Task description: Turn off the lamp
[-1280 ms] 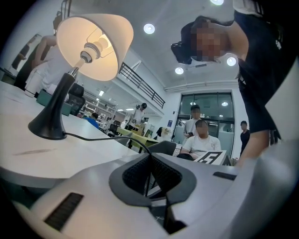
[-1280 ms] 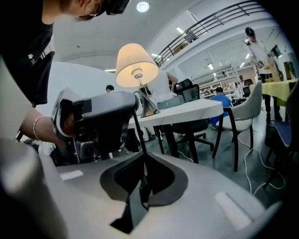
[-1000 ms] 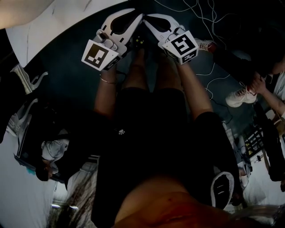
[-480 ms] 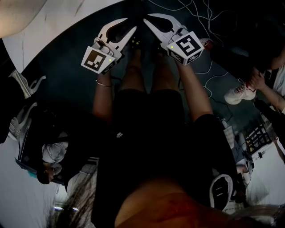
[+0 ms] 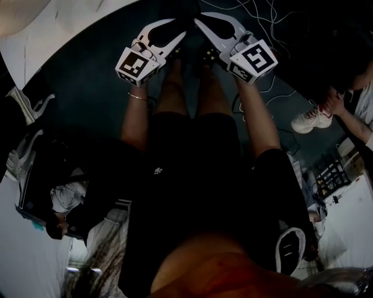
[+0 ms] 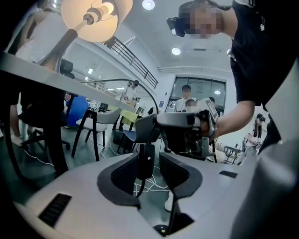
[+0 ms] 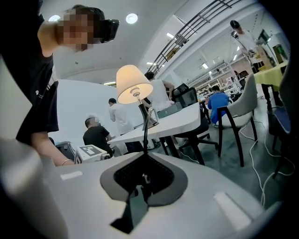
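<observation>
Lower now, our left hand-held gripper (image 5: 179, 27) is opening round the switch (image 6: 145, 161); our right hand-held gripper (image 7: 145, 161) is pinching its cord (image 6: 136, 189), risking sway.

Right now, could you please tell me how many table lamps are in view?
1: a lit table lamp on the white table, ahead in the right gripper view and at top left in the left gripper view. Others may be hidden.

White table (image 7: 180, 122) w/ grey chair (image 7: 243, 107) beside it. Seated person in black tee (image 7: 96, 135) near; another in blue (image 7: 217, 102) further back. White cables (image 5: 256, 9) + white sneaker (image 5: 309, 121) on dark floor.
</observation>
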`<state>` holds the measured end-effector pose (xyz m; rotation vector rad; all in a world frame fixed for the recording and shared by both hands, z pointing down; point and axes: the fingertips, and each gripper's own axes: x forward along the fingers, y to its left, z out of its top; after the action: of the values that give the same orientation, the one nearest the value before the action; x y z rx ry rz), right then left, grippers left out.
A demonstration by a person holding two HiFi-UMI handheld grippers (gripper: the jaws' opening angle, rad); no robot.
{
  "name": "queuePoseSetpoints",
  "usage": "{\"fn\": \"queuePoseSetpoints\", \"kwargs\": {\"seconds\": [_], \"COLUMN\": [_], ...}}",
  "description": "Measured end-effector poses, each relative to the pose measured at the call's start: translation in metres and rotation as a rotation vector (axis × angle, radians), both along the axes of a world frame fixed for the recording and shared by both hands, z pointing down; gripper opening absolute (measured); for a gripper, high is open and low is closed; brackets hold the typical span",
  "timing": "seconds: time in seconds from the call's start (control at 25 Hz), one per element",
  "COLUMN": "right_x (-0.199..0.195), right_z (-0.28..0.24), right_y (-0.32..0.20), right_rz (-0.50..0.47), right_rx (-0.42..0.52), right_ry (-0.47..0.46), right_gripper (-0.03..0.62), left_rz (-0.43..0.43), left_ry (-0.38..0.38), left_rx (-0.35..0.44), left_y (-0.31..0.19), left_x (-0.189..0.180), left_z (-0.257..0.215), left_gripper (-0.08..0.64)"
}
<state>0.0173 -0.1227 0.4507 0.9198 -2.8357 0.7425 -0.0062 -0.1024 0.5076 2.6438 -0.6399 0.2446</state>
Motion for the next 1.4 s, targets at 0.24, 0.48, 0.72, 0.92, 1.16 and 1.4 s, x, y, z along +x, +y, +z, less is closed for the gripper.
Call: {"fn": "queuePoseSetpoints", "kwargs": {"seconds": [0.24, 0.48, 0.72, 0.92, 1.16, 1.4], "right_x": [0.002, 0.005, 0.013, 0.016, 0.022, 0.026], "right_z": [-0.004, -0.015, -0.019, -0.020, -0.023, -0.029], "right_y": [0.002, 0.000, -0.001, -0.004, -0.007, -0.012], "right_rz": [-0.001, 0.032, 0.060, 0.075, 0.104, 0.120], "right_rx": [0.010, 0.019, 0.029, 0.041, 0.050, 0.058], "right_ry": [-0.028, -0.079, -0.086, -0.091, -0.110, -0.161], "right_gripper": [0.018, 0.018, 0.018, 0.020, 0.021, 0.021], "left_rz": [0.031, 0.051, 0.071, 0.076, 0.103, 0.125], "left_ry": [-0.005, -0.020, -0.052, -0.058, -0.047, 0.008], "left_rx": [-0.034, -0.042, -0.030, -0.020, -0.012, -0.020], "left_y": [0.006, 0.009, 0.011, 0.011, 0.013, 0.015], "left_x": [0.006, 0.010, 0.017, 0.018, 0.021, 0.024], "left_z": [0.014, 0.019, 0.025, 0.025, 0.018, 0.008], "left_gripper": [0.127, 0.127, 0.112, 0.071, 0.060, 0.057]}}
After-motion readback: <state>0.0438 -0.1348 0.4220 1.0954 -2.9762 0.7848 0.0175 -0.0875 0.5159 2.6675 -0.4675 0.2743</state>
